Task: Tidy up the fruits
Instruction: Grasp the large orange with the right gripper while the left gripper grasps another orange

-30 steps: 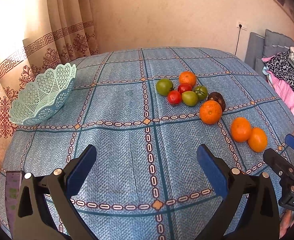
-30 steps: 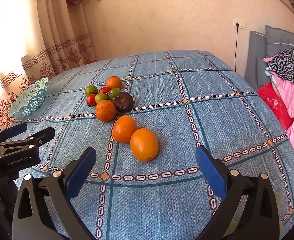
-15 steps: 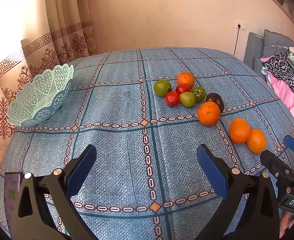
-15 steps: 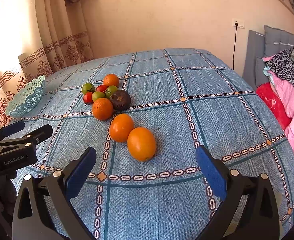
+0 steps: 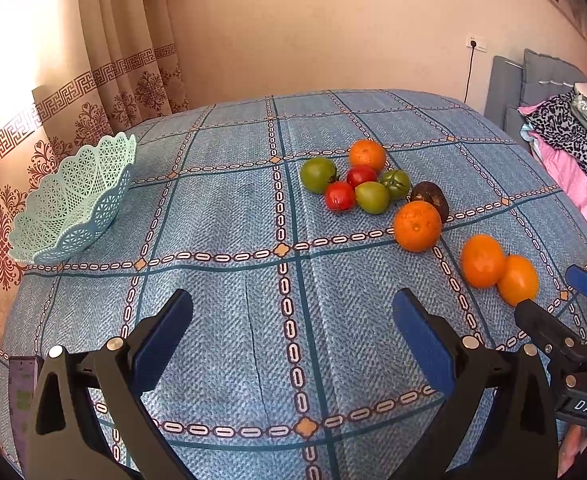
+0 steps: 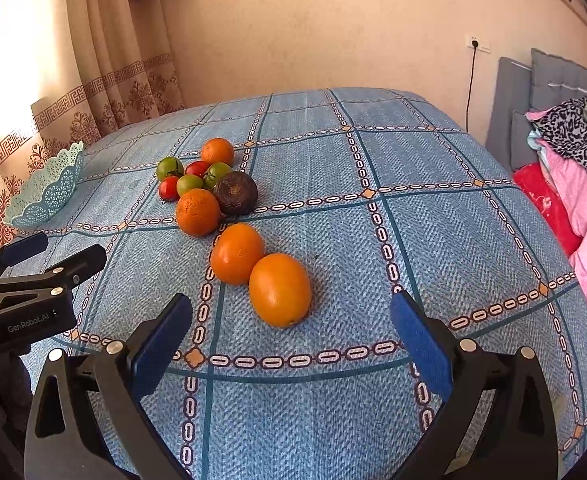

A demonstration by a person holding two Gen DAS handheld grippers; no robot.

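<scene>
Fruit lies loose on a blue patterned tablecloth (image 5: 221,216). Several oranges show, the nearest orange (image 6: 279,290) just ahead of my right gripper (image 6: 291,332), which is open and empty. Behind it sit a second orange (image 6: 236,253), a third orange (image 6: 197,212), a dark brown fruit (image 6: 235,193), green tomatoes (image 5: 318,174) and red tomatoes (image 5: 340,196). A mint lattice basket (image 5: 73,200) stands empty at the table's left edge. My left gripper (image 5: 291,332) is open over bare cloth, well short of the fruit. The right gripper (image 5: 557,300) shows beside the nearest orange (image 5: 518,280).
Patterned curtains (image 5: 105,92) hang behind the basket at the left. A grey headboard (image 6: 513,104) and piled pink and leopard-print clothes (image 6: 577,176) lie to the right of the table. A phone-like object (image 5: 23,392) lies at the near left corner.
Both grippers have edged forward a little toward the fruit; the nearest orange now sits closer to the right gripper's fingers. Nothing was taken hold of.
</scene>
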